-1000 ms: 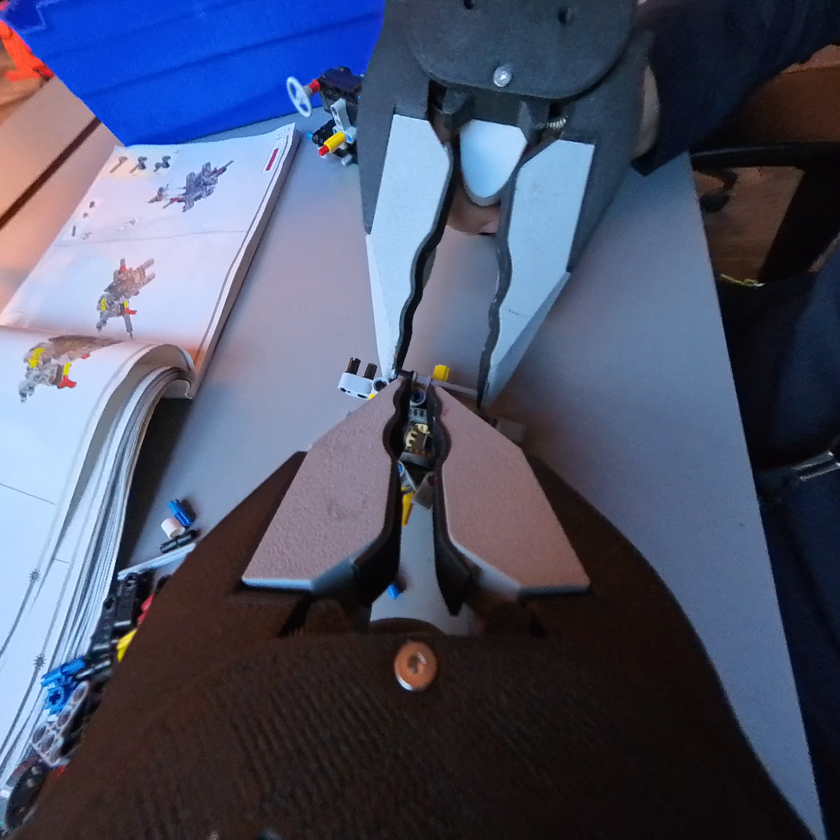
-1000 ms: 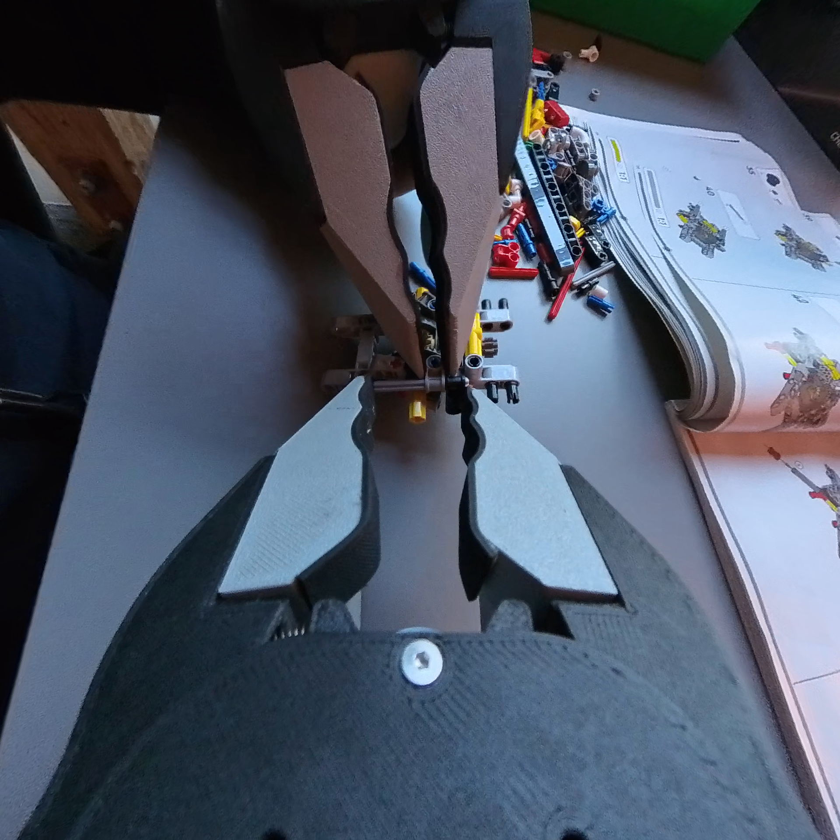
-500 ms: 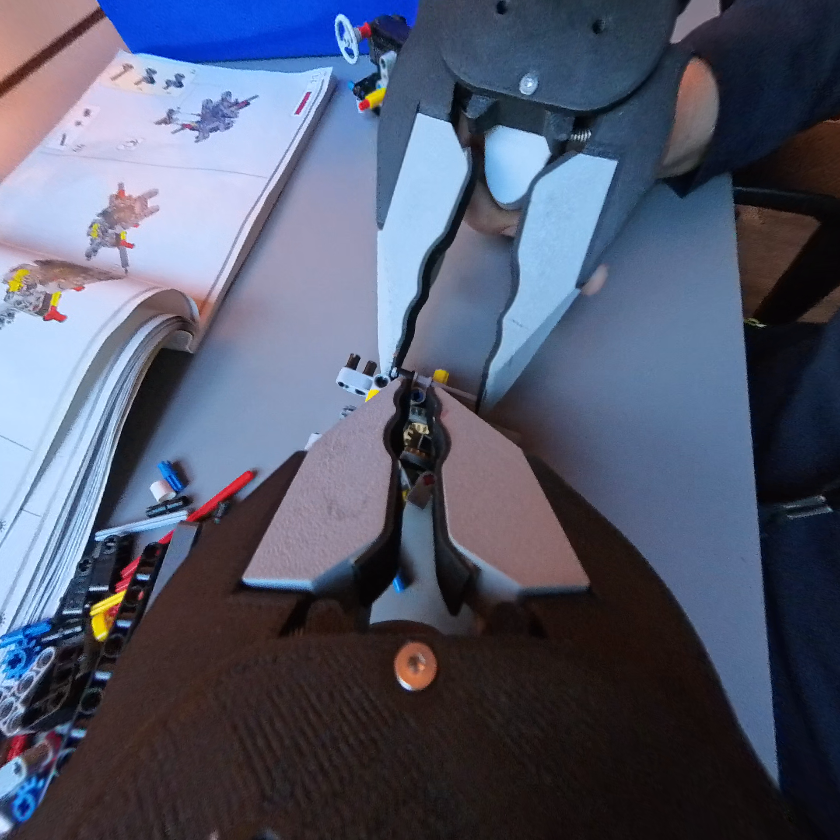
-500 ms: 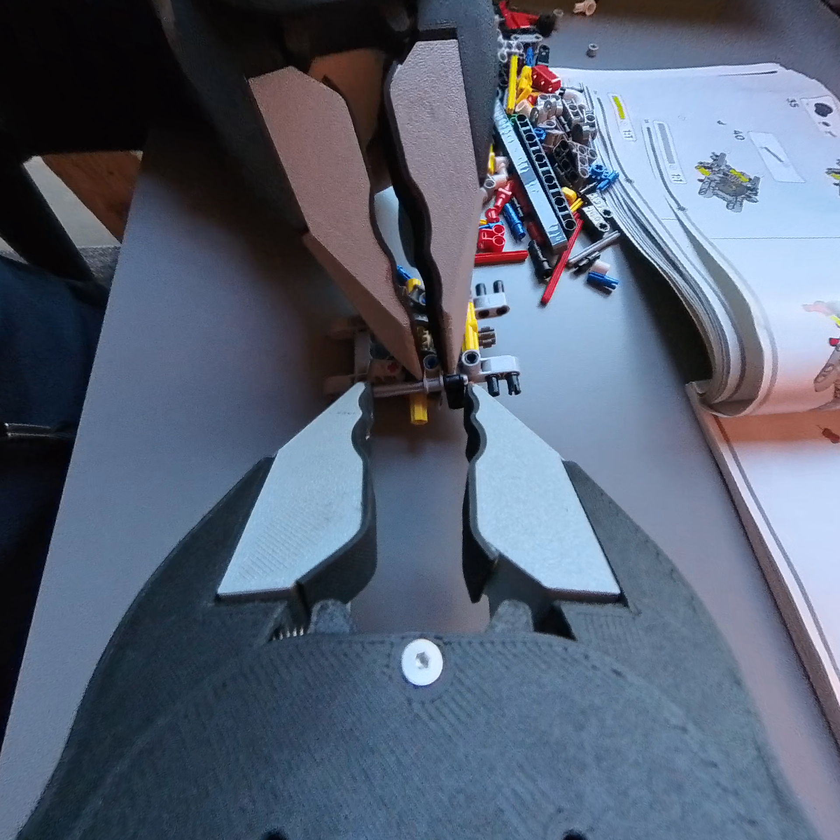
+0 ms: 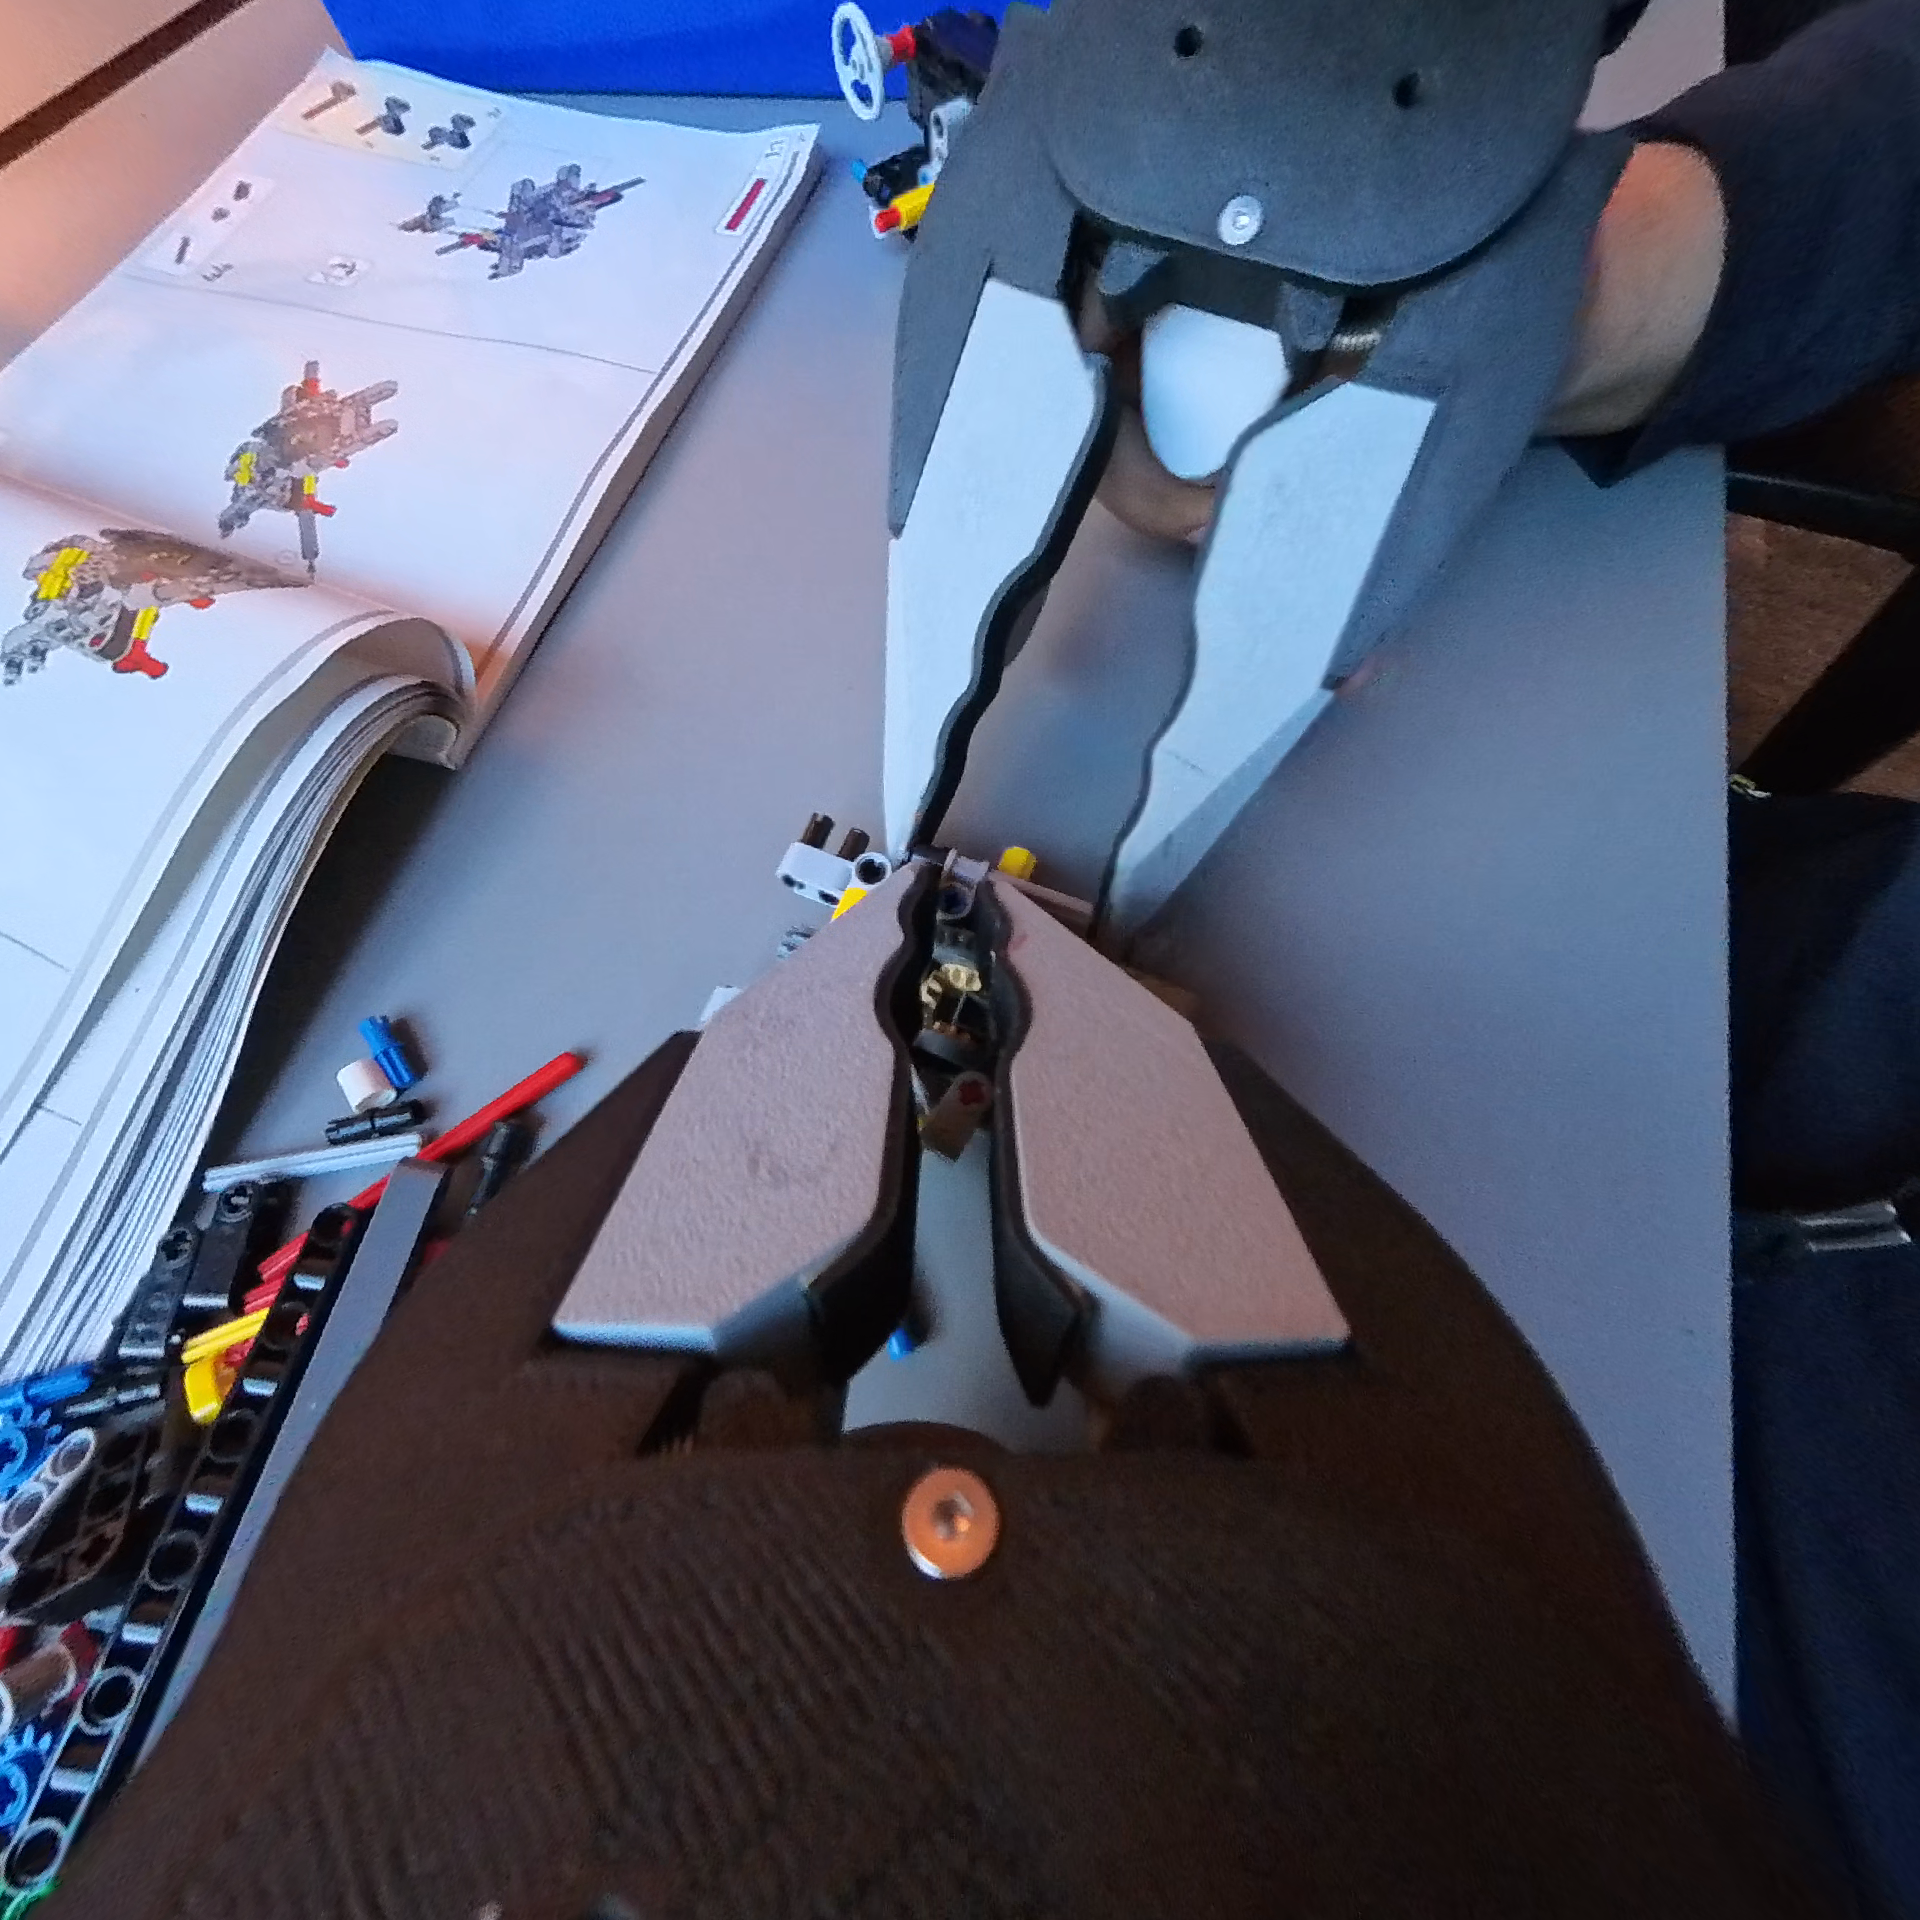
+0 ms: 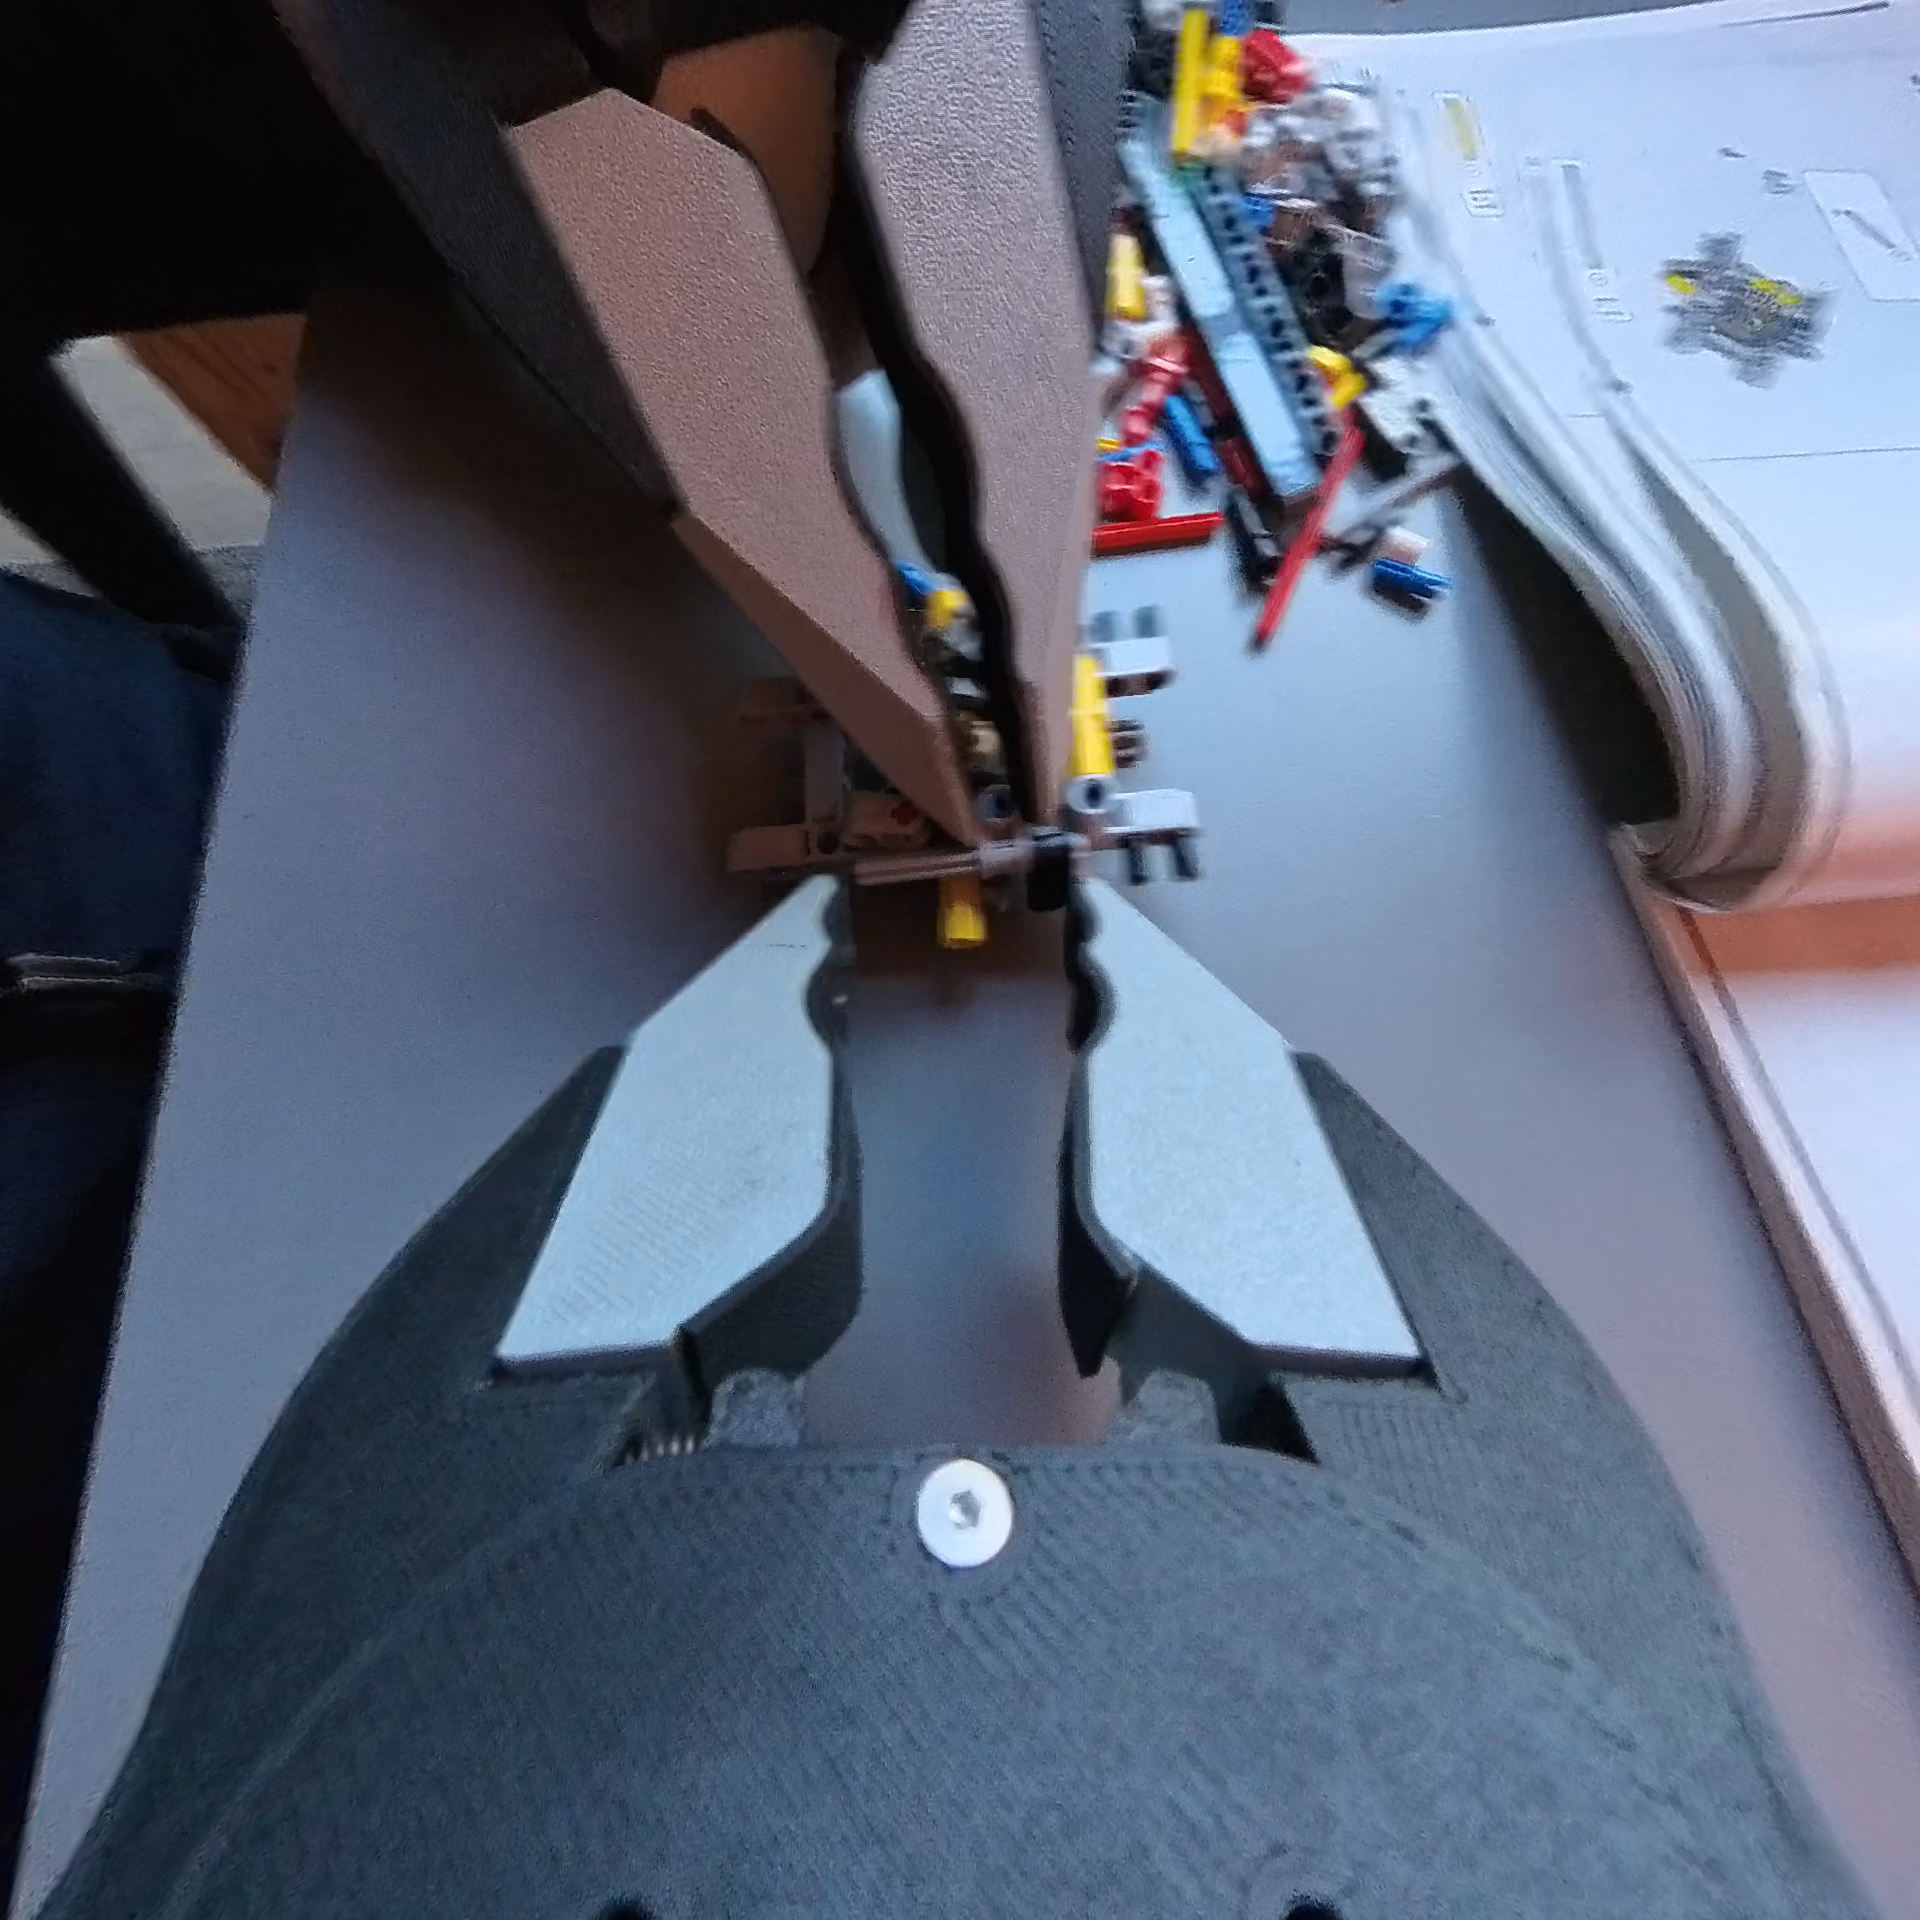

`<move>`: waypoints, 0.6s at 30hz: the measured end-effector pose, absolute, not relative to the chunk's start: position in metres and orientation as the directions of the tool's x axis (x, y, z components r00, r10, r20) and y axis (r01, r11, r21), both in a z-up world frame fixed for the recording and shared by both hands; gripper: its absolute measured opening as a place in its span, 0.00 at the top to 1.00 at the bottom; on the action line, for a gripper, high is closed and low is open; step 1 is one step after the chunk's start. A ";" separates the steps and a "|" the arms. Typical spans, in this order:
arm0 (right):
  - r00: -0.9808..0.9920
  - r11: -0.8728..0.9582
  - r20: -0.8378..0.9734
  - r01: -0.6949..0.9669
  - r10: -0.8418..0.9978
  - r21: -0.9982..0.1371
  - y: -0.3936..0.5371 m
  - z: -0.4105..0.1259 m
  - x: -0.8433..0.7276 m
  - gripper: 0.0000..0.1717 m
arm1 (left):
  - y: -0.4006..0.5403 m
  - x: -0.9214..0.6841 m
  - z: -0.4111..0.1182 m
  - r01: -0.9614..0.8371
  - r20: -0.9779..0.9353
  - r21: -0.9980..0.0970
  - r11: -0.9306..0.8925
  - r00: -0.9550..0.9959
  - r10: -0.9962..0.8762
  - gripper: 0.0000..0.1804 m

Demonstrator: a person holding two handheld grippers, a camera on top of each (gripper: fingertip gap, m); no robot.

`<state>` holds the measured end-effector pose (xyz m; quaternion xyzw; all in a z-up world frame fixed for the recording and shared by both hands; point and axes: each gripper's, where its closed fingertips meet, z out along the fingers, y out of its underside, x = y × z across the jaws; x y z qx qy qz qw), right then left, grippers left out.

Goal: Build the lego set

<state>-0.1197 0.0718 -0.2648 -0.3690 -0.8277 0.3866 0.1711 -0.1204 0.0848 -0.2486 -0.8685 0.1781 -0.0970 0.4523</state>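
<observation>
My left gripper [image 5: 951,883], with brown fingers, is shut on a small brick assembly [image 5: 951,997] of tan gears and dark parts resting on the grey table [image 5: 1455,1039]. In the right wrist view it [image 6: 1003,821] comes in from the top. My right gripper [image 6: 951,904], with grey fingers, faces it, and its fingertips clamp the two ends of a dark axle [image 6: 925,862] on the assembly's near side. A black bush [image 6: 1044,873] on the axle touches the right fingertip. A yellow pin [image 6: 961,920] sticks out between the fingers. The right gripper [image 5: 1013,885] also shows in the left wrist view.
An open instruction book [image 5: 312,416] lies to one side and shows in the right wrist view too [image 6: 1662,416]. Loose bricks are piled beside it [image 6: 1247,312]. A grey connector with black pins [image 6: 1158,816] lies by the assembly. A small model with a white wheel [image 5: 914,94] stands by a blue bin [image 5: 623,42]. My left and right fingertips are right by each other.
Both grippers keep their hold on the assembly and axle. Both views have swung a little, so the book and loose pile slid across the frames. The right wrist view is now blurred.
</observation>
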 end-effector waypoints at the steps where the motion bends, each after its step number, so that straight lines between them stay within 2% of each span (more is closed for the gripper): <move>1: -0.671 0.449 0.027 0.465 0.741 -0.763 0.074 -0.264 -0.120 0.79 | 0.085 -0.120 -0.249 -0.217 0.011 -0.820 -0.530 0.919 -0.394 0.97; 5: -0.675 0.498 0.082 0.450 0.733 -0.742 0.076 -0.263 -0.119 0.79 | 0.086 -0.119 -0.249 -0.215 0.010 -0.819 -0.532 0.922 -0.388 0.97; 9: -0.656 0.475 0.002 0.545 0.755 -0.691 0.075 -0.270 -0.118 0.76 | 0.087 -0.115 -0.249 -0.230 -0.023 -0.817 -0.529 0.929 -0.369 0.97; 12: -0.614 0.474 0.006 0.602 0.789 -0.643 0.075 -0.273 -0.121 0.77 | 0.088 -0.118 -0.249 -0.281 -0.105 -0.806 -0.522 0.934 -0.340 0.97; 18: -0.623 0.527 0.058 0.603 0.780 -0.599 0.075 -0.272 -0.121 0.78 | 0.086 -0.118 -0.249 -0.236 -0.049 -0.814 -0.530 0.939 -0.342 0.97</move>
